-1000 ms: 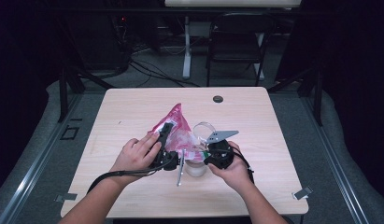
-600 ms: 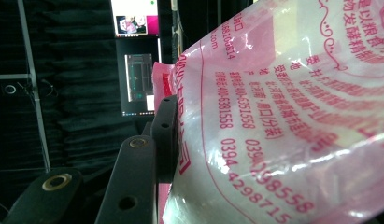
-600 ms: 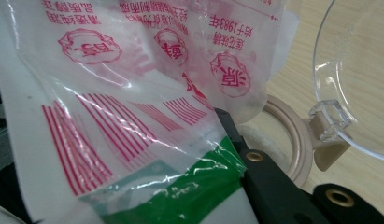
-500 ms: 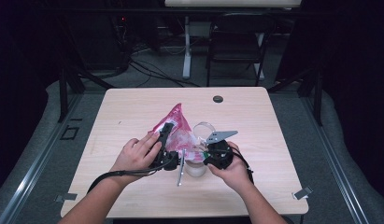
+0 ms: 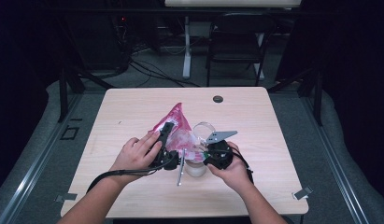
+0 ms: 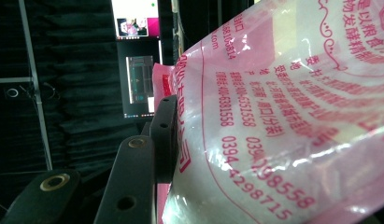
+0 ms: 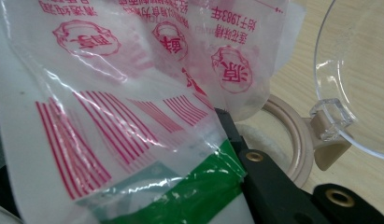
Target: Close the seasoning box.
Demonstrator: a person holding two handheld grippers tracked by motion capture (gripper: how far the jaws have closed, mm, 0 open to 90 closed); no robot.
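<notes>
A pink-and-white plastic bag (image 5: 178, 128) with red print stands tilted over the middle of the table (image 5: 273, 126). My left gripper (image 5: 167, 129) is shut on the bag's left side; in the left gripper view one black jaw presses on the bag (image 6: 292, 116) and the other is hidden behind it. From the right, my right gripper (image 5: 202, 150) is shut on the bag's lower corner, where a green band (image 7: 189, 191) crosses the film. Under the bag's mouth sits a small beige-rimmed jar (image 7: 299, 140) with its clear hinged lid (image 7: 362, 70) swung open.
A thin metal utensil (image 5: 180, 170) lies on the table between my hands, beside the jar (image 5: 196, 168). A dark cable hole (image 5: 218, 99) marks the far edge of the table. Beyond the table stands a chair (image 5: 236, 46).
</notes>
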